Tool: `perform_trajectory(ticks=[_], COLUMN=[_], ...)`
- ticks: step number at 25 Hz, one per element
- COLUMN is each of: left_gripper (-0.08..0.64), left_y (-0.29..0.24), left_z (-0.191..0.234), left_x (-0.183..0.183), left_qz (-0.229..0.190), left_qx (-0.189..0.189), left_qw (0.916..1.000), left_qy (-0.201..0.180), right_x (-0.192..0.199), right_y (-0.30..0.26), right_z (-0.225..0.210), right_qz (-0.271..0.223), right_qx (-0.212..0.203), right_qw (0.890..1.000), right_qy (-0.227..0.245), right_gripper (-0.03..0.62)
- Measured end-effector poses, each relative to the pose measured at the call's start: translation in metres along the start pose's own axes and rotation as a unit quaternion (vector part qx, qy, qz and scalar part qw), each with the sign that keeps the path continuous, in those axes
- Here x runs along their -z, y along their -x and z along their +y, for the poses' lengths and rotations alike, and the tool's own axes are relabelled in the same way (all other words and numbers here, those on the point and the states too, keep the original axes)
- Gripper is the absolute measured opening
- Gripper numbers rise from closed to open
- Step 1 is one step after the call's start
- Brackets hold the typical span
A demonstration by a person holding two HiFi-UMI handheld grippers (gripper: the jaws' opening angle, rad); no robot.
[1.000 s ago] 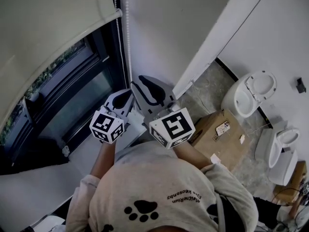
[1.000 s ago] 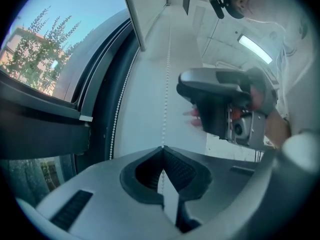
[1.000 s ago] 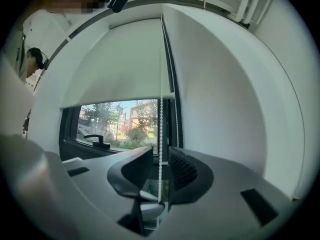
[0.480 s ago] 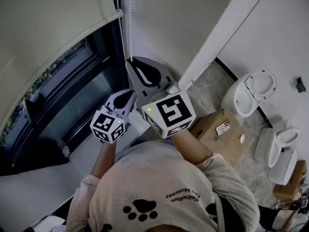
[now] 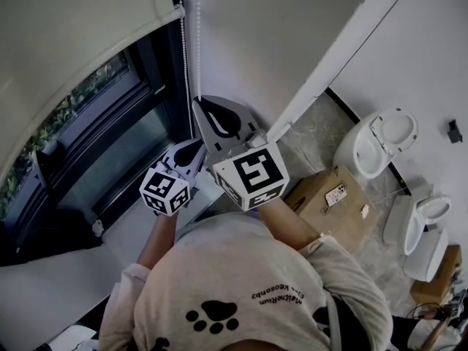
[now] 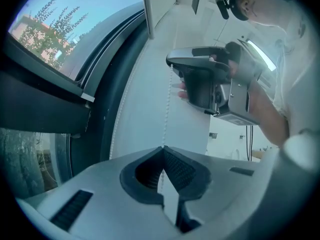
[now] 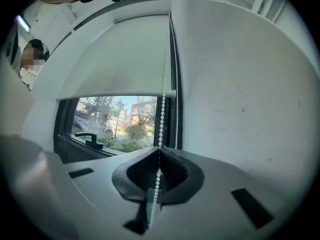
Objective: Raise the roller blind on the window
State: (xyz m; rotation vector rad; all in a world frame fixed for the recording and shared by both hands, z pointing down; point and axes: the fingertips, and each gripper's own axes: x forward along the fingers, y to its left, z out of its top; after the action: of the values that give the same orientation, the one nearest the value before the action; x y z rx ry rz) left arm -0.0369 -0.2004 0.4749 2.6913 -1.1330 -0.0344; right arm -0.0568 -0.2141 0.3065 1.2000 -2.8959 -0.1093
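Right gripper [image 7: 160,150] jaws just closing tight on the white bead chain [image 7: 163,94], left gripper [image 6: 162,148] clamped on the chain below it, roller blind [image 7: 117,59] half covering the window [image 7: 112,121]

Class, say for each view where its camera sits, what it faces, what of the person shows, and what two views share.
Head view: head-worn, looking steeply down; left tool, right tool, forearms, shoulders show.
Left gripper view: on the left tool, facing the wall; right hand shows.
Right gripper view: on the right tool, facing window and roller blind; its jaws show, just closed on the bead chain.
Shared: both gripper views show that chain.
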Motion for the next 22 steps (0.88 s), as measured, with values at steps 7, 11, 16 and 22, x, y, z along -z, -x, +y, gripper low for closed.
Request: perform_trajectory(ticks=[7,11,16,22], left_gripper=[0.008,0.008,0.008,0.008], left_y=[-0.004,-0.003,-0.005,0.001], left_z=[0.005,0.007,0.007,0.013], left_x=[0.034,0.052,0.068,0.090], left_qz=[0.012,0.007,0.012,0.031], left_qx=[-0.012,-0.020,-0.021,-0.033], left_qw=[0.9998,0.9997,0.9996,0.9990], left_qy=[-0.009,-0.013,-0.014,0.004], right_x=[0.037,0.055,0.071,0.094], right_y=[0.001,0.005,0.007,0.008], right_z=[-0.003,0.000,0.002,0.003], right_qz=[0.028,0.035,0.038,0.052], right_qx=[0.005,0.011,0.016,0.014], right_qw=[0.999,0.999,0.999,0.999], right_qy=[-0.017,-0.007,0.003,-0.004], right_gripper=[0.009,0.009,0.009,0.009])
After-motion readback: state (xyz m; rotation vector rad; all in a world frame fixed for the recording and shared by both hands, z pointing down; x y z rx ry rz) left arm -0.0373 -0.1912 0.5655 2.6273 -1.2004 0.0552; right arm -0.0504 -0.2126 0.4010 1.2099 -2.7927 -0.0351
